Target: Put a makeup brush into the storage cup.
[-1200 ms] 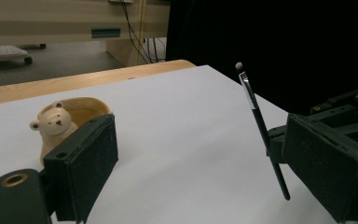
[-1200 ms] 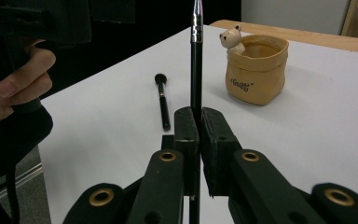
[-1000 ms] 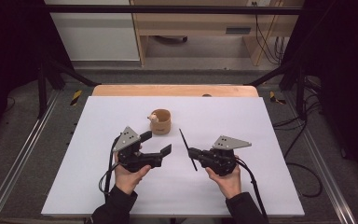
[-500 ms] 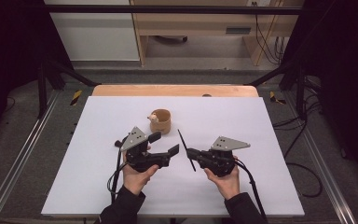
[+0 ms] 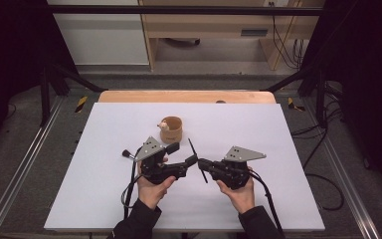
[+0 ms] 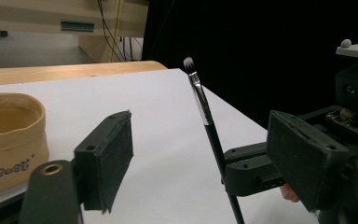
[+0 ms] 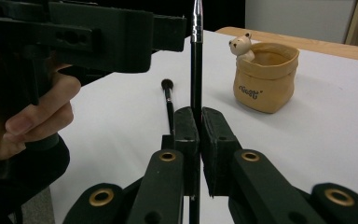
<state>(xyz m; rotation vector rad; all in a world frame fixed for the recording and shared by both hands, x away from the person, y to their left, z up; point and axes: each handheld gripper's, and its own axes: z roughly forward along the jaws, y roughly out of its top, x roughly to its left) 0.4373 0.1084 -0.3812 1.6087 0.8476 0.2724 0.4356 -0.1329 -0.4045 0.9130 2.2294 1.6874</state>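
Note:
My right gripper (image 5: 202, 163) (image 7: 199, 126) is shut on the black handle of a thin makeup brush (image 5: 193, 149) (image 7: 196, 60), which stands tilted with its bristle tip up. My left gripper (image 5: 183, 154) (image 6: 205, 158) faces it from the left. Its jaws are open and have just been closing. In the left gripper view the brush (image 6: 200, 98) stands between the two pads (image 6: 107, 158) without touching them. A small tan pot (image 5: 171, 130) (image 6: 9, 140) (image 7: 263, 79) with a little bear figure (image 7: 241, 46) at its rim sits just behind the grippers.
A second black brush (image 5: 126, 153) (image 7: 169, 109) lies flat on the white table top (image 5: 278, 149), partly hidden under the left hand. A wooden strip (image 5: 189, 96) runs along the far edge. Cables and dark frame rails flank the table.
My left gripper has shifted slightly right toward the held brush and its jaws have narrowed. The right gripper and its brush have stayed put.

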